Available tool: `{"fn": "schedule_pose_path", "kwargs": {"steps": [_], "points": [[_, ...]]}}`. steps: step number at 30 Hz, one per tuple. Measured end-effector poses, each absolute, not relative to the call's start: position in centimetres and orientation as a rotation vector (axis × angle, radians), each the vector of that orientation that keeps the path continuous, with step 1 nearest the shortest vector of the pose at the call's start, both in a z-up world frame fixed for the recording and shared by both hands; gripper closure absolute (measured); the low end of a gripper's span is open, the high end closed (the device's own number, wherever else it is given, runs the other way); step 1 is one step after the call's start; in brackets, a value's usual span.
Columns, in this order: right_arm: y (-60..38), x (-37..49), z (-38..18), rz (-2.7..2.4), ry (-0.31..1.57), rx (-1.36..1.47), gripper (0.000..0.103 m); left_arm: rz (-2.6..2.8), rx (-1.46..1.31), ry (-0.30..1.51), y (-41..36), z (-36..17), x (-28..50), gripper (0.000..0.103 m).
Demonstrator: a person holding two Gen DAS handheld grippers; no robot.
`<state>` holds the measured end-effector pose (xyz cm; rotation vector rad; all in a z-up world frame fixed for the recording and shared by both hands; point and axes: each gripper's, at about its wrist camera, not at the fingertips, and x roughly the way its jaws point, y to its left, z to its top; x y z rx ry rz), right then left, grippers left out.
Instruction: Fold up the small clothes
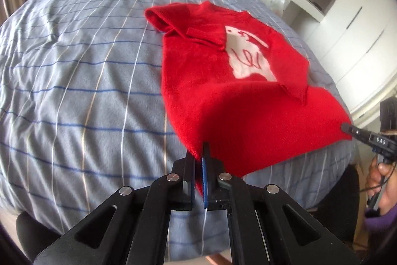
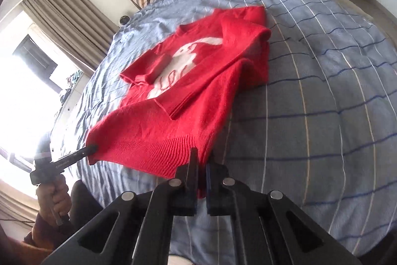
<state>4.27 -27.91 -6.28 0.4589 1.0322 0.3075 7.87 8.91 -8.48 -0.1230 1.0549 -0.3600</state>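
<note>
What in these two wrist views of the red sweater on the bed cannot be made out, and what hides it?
- Left wrist view: the red sweater's near corner sits inside the left tongs; their fingers cover it.
- Right wrist view: the hem corner is likewise covered by the right tongs.
- Both views: the white figure on the front is partly under the folded sleeves.
- Right wrist view: the window is glared out.

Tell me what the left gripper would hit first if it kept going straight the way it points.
The red sweater: the left gripper is already shut on its hem corner, so more sweater, then probably the bed cover.
</note>
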Motion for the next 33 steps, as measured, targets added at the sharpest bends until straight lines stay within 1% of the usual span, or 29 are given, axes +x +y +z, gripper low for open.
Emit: {"fn": "schedule_pose_path", "kwargs": {"steps": [3,9,15,23,24,26,27,28,29,30,31,33], "points": [[-27.3,1.7,-6.6,0.284,1.108,0.403,0.099,-0.352,-0.070,1.087,8.8,-9.4,5.2,0.101],[-27.6,0.9,-11.7,0.151,1.223,0.343,0.099,-0.239,0.026,1.119,7.2,-13.3,4.1,0.101],[-28.0,1.4,-14.5,0.114,1.241,0.326,0.100,-0.202,0.058,1.113,7.2,-15.4,4.3,0.101],[-27.6,0.9,-16.0,0.100,1.214,0.315,0.100,-0.183,0.081,1.074,6.8,-16.4,4.1,0.100],[-27.5,0.8,-15.9,0.098,1.210,0.310,0.100,-0.179,0.088,1.068,6.8,-16.3,4.0,0.096],[-27.4,0.7,-15.7,0.102,1.200,0.307,0.099,-0.178,0.093,1.057,6.8,-16.1,3.6,0.093],[-27.5,0.5,-15.5,0.114,1.200,0.315,0.097,-0.169,0.104,1.056,6.8,-15.9,3.4,0.081],[-27.4,0.1,-15.3,0.117,1.210,0.313,0.089,-0.154,0.118,1.058,6.8,-15.7,3.1,0.064],[-27.4,-0.2,-15.0,0.110,1.227,0.296,0.080,-0.137,0.132,1.062,6.9,-15.4,2.7,0.055],[-27.2,-0.5,-14.5,0.102,1.237,0.269,0.077,-0.123,0.136,1.067,7.2,-15.0,2.3,0.045],[-27.2,-0.9,-13.8,0.095,1.239,0.233,0.073,-0.120,0.131,1.070,7.5,-14.7,1.8,0.045],[-27.0,-1.4,-11.7,0.060,1.200,0.121,0.073,-0.113,0.113,1.070,8.6,-13.6,1.0,0.045]]}}
